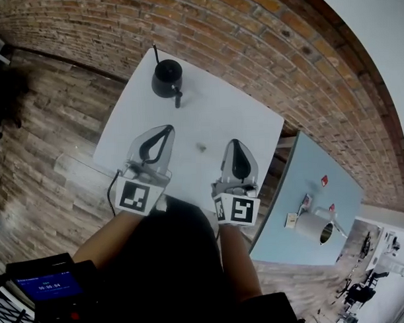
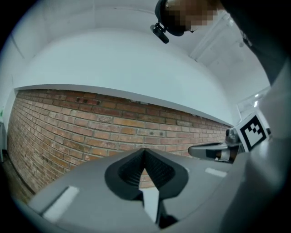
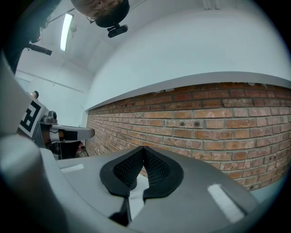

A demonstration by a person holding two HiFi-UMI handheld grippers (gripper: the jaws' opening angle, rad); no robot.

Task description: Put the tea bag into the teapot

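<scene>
Two grippers sit in our hands at the lower middle of the head view, over the near edge of the white table (image 1: 233,110). Our left gripper (image 1: 168,129) has its jaws pressed together with nothing between them. Our right gripper (image 1: 234,143) is likewise closed and empty. The tea bag (image 1: 201,147), a small speck, lies on the table between the two tips. The black teapot (image 1: 166,78) stands at the upper middle, well apart from both.
</scene>
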